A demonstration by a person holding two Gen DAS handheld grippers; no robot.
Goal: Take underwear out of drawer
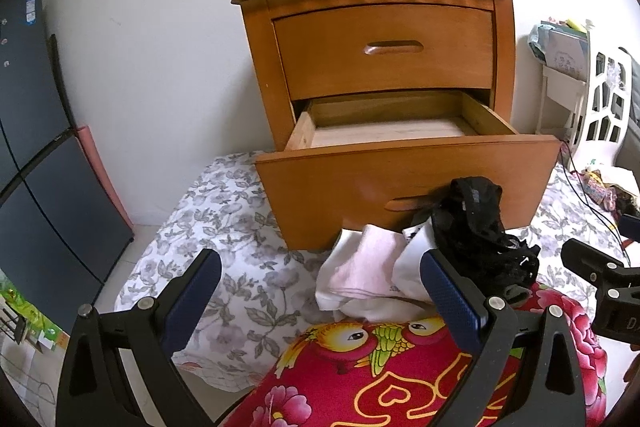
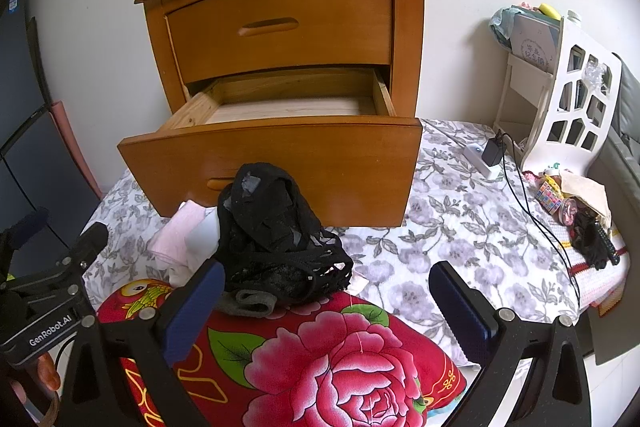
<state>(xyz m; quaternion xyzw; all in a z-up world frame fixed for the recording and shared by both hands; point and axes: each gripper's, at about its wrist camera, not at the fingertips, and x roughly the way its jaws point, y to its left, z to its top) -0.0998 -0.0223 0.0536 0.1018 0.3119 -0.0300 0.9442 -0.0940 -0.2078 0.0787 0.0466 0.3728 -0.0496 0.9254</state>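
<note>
The left gripper (image 1: 320,287) and right gripper (image 2: 326,293) (both empty) have jaws spread wide.

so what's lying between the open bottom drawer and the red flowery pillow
A pile of underwear: a black lace piece over pink-and-white ones, resting against the pillow below the drawer front. Both wrist views show it.

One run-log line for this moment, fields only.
lower wooden drawer: open, visible part bare | black lace underwear: on red floral cushion | left tongs: open | right tongs: open
</note>
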